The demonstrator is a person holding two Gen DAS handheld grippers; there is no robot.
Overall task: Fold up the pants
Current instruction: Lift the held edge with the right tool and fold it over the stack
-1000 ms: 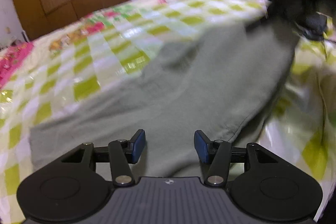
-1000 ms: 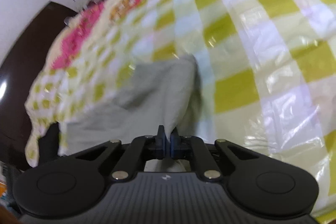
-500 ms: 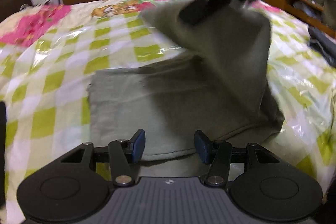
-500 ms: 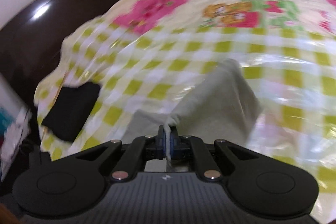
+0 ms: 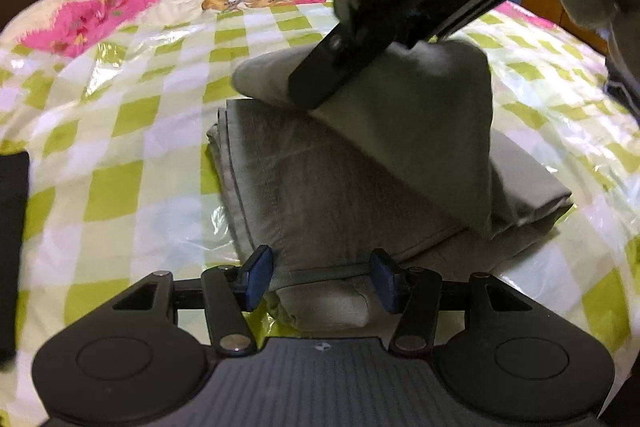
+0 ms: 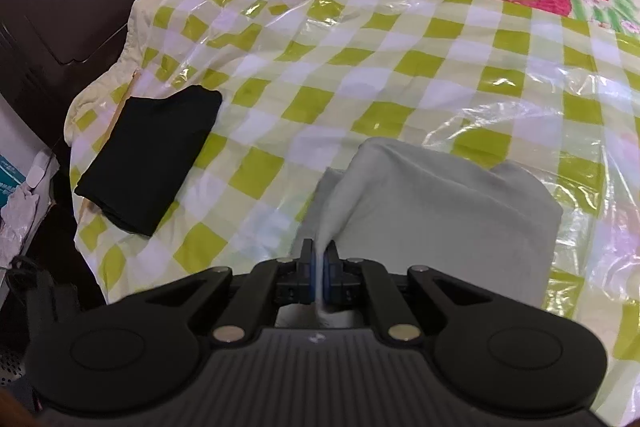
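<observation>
A black garment (image 6: 148, 155) lies at nine o'clock on the bed (image 6: 400, 39); the left gripper (image 5: 322, 277), jaws apart, straddles the pants (image 5: 320, 187) at centre, while the right gripper (image 6: 319, 277), clamped on a lifted end, carries it over to fold
</observation>
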